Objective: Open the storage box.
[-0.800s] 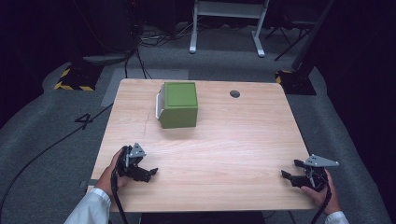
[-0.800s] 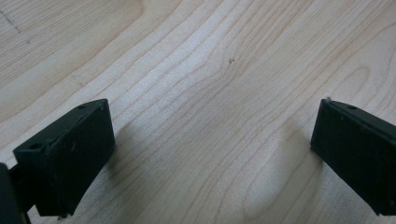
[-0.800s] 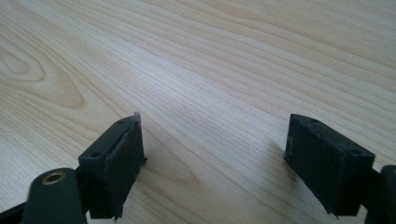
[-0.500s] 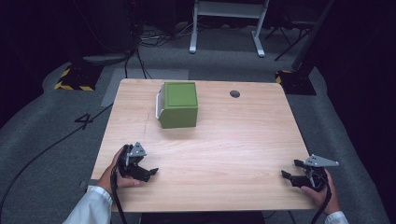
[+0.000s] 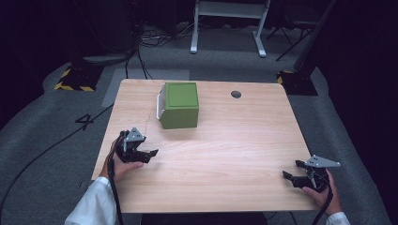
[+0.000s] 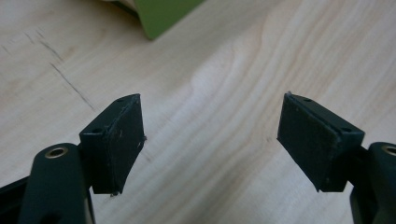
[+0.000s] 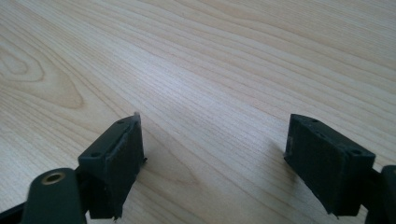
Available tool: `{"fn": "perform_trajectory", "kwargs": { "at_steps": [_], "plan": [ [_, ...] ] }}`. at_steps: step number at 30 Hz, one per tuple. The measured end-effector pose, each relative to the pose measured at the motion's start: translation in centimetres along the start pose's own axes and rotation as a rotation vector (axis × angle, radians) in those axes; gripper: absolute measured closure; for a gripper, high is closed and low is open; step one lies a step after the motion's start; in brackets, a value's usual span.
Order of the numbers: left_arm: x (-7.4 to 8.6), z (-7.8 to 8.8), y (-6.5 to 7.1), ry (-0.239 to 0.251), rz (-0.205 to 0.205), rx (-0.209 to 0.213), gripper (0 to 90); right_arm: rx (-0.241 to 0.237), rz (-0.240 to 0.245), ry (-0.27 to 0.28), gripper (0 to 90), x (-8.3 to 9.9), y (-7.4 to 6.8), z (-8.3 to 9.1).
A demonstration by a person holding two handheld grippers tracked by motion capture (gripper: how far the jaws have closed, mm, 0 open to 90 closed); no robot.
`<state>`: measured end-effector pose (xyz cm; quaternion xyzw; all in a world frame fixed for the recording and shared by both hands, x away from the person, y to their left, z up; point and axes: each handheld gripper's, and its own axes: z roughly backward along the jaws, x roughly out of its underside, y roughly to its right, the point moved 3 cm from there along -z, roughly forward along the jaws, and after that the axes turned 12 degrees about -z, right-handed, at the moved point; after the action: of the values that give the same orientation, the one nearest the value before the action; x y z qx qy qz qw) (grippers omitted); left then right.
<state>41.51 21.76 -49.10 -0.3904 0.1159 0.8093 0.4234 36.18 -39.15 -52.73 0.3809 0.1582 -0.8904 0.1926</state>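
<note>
The green box [image 5: 180, 104] sits closed in the upper middle of the high view, on the wooden surface [image 5: 234, 140]; its contents can't be seen. Nothing looks begun. The left gripper [image 5: 149, 153], lower left, and right gripper [image 5: 287, 175], lower right, rest well apart from it, jaws apart and empty. Next probably comes a reach toward the box.

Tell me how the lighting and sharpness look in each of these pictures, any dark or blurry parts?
High view: the wooden table and green box are evenly lit, while the floor and background fall into near black. Left gripper view: the wood grain is sharp, the close black jaws are soft and the box corner is blurred. Right gripper view: a pale sheen lies across the wood, with soft shadows beside the jaws.
</note>
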Motion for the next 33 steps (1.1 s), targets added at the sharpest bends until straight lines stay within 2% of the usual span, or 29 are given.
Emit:
{"fn": "perform_trajectory", "kwargs": {
  "at_steps": [4,6,8,9,13,16,21,25,27,29,31,33],
  "plan": [
    [-1.2,0.4,-1.8,0.038,0.038,-0.05,26.7,-0.001,-0.002,-0.002,19.6,0.0,0.0,0.0],
    [-1.8,0.5,-2.6,0.049,0.053,-0.084,25.1,0.0,-0.001,0.0,19.6,0.0,0.0,0.0],
    [-2.6,0.6,-3.3,0.059,0.067,-0.094,25.1,-0.001,-0.002,-0.001,19.6,0.0,0.0,0.0],
    [-2.9,0.6,-3.5,0.055,0.066,-0.111,25.0,-0.002,-0.003,-0.002,19.6,0.0,0.0,0.0],
    [-4.2,0.6,-4.4,0.062,0.064,-0.127,25.0,0.0,0.0,0.0,19.6,0.0,0.0,0.0],
    [-4.9,0.5,-5.1,0.075,0.08,-0.155,25.7,-0.001,-0.001,0.0,19.6,0.0,0.0,0.0],
    [-5.9,-0.2,-6.4,0.076,0.121,-0.162,26.7,0.001,0.003,0.0,19.6,0.0,0.0,0.0],
    [-6.4,-0.7,-7.2,0.067,0.13,-0.176,26.8,0.0,0.0,0.0,19.7,0.0,0.0,0.0],
    [-6.7,-1.3,-7.9,0.053,0.149,-0.184,26.9,-0.001,-0.001,-0.001,19.6,0.0,0.0,0.0],
    [-6.8,-1.8,-8.3,0.043,0.152,-0.19,26.8,-0.001,-0.001,-0.001,19.7,0.0,0.0,0.0],
    [-7.0,-2.3,-8.5,0.017,0.132,-0.217,26.7,0.0,0.0,0.0,19.7,0.0,0.0,0.0],
    [-7.1,-2.9,-8.8,0.022,0.156,-0.194,26.4,0.001,0.002,0.001,19.6,0.0,0.0,0.0]
  ]
}}
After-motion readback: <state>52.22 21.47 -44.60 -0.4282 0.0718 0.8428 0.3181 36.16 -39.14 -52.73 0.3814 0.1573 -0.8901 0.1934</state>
